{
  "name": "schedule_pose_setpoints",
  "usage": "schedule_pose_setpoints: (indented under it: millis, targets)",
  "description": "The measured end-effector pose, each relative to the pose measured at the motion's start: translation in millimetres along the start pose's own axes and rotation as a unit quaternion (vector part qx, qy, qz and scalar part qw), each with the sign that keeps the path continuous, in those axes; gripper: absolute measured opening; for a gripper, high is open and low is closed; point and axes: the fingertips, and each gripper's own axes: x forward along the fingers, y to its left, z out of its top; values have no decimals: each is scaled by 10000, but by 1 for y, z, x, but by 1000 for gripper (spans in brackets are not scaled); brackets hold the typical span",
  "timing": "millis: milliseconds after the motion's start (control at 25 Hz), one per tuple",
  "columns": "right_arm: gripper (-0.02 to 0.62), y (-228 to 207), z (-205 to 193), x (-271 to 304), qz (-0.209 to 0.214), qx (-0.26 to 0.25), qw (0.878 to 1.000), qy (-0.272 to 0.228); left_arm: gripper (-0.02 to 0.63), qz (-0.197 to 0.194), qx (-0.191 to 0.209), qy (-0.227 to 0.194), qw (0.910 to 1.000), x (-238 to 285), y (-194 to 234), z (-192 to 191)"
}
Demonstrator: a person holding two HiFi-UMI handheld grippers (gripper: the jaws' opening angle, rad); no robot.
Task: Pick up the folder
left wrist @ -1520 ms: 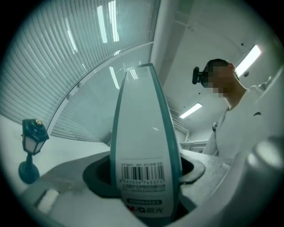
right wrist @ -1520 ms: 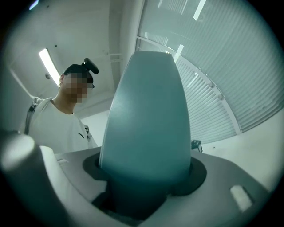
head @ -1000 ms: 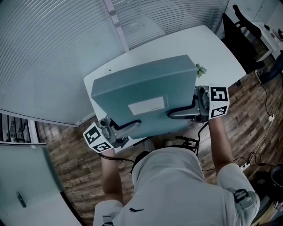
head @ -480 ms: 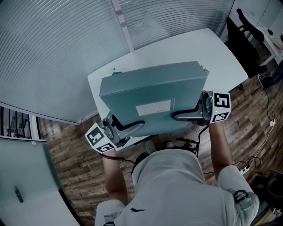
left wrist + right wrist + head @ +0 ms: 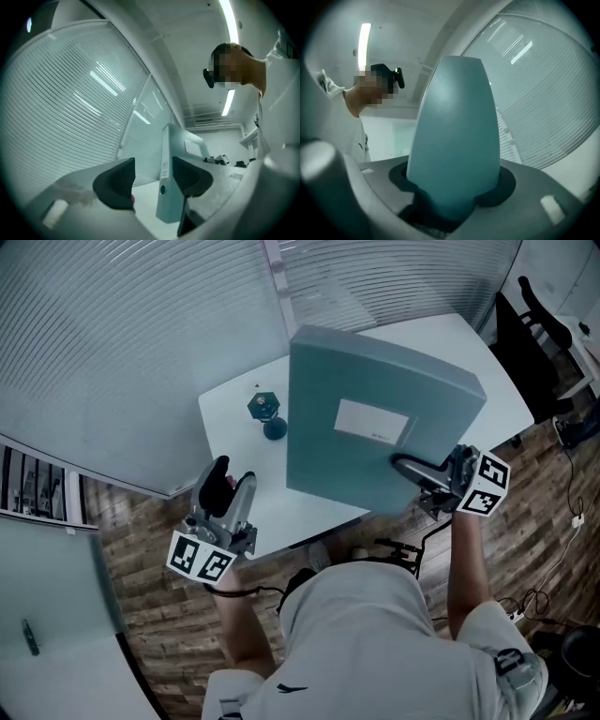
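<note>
no words can be read. the white label (image 5: 372, 421) on the cover of the folder (image 5: 323, 451) carries one line of print — too small to make out — and the strip label (image 5: 165, 166) on the folder's spine is just as illegible.

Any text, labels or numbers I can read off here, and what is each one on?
White cover label on the folder: the print is too small to read.
Spine label in the left gripper view: blurred and unreadable.
Marker cubes: black-and-white square patterns only, no words.
No text is legible in any view.
</note>
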Motion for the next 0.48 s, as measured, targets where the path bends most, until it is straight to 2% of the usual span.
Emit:
schedule_pose_setpoints:
  millis: [80, 120, 240, 280, 360, 480]
  targets:
    - [304, -10, 1, -7, -690, -92, 9976, -14, 239, 674, 307, 108, 9972, -19, 19, 2]
    - [304, -15, 0, -10, -1058, -182, 9942, 1, 228, 1064, 508, 182, 9929, -29, 28, 2]
    - [304, -27, -5, -20, -2004, -663, 9775, 6, 153, 2161, 1063, 264, 9702, -61, 51, 2]
    - [302, -29, -6, -24, -2226, -837, 9713, -25, 93, 2442, 1162, 211, 9625, -70, 56, 3]
    - [302, -33, -9, -30, -2527, -1106, 9611, -122, 8, 2852, 1179, 8, 9512, -86, 63, 2]
    - [299, -39, -13, -38, -2758, -1304, 9521, -213, 6, 3072, 1080, -183, 9453, -96, 61, 0]
